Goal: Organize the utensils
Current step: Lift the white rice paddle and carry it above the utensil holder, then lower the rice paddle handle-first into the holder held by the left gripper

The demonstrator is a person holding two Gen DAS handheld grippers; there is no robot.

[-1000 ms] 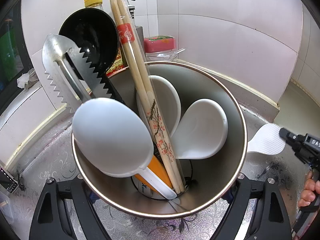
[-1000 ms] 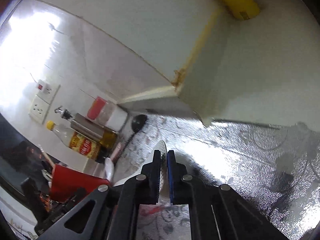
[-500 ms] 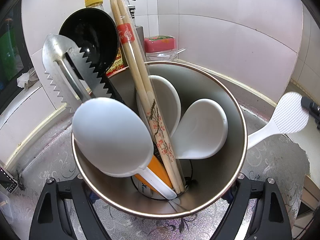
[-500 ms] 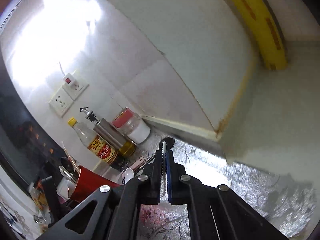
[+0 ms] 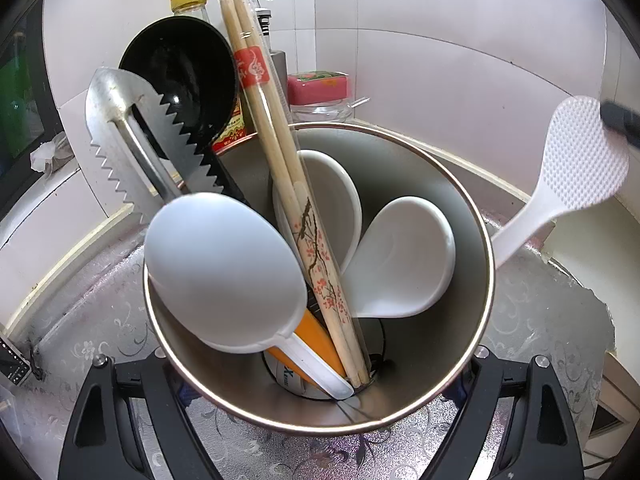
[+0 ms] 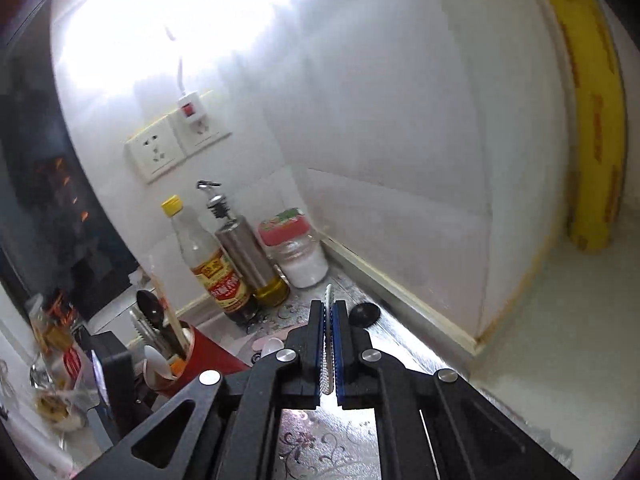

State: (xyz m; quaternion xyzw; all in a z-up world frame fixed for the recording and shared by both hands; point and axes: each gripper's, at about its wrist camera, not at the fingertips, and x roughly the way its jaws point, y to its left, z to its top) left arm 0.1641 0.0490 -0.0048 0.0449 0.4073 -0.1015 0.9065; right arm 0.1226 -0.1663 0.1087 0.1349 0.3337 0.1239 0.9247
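My left gripper (image 5: 320, 360) is shut on the utensil holder (image 5: 440, 360), one finger on each side; the holder is steel inside and red outside (image 6: 208, 356). In it stand a black ladle (image 5: 180, 76), serrated metal tongs (image 5: 132, 148), wrapped chopsticks (image 5: 272, 132) and white spoons (image 5: 224, 272). My right gripper (image 6: 329, 320) is shut on the head of a white rice paddle (image 6: 329, 296), seen edge-on between the blue pads. The left wrist view shows that paddle (image 5: 580, 160) in the air to the right of the holder, handle slanting down behind the rim, with the right gripper (image 5: 620, 122) at its top.
A vinegar bottle (image 6: 208, 256), steel oil bottle (image 6: 248, 256) and red-lidded jar (image 6: 296, 252) stand in the tiled corner under wall sockets (image 6: 176, 144). A black round piece (image 6: 365, 314) and a pale spoon (image 6: 268, 344) lie on the patterned counter. A yellow roll (image 6: 592, 120) leans at right.
The right gripper has lifted the rice paddle from near the counter up beside the holder and rolled it upright. The left gripper and the holder have stayed put.
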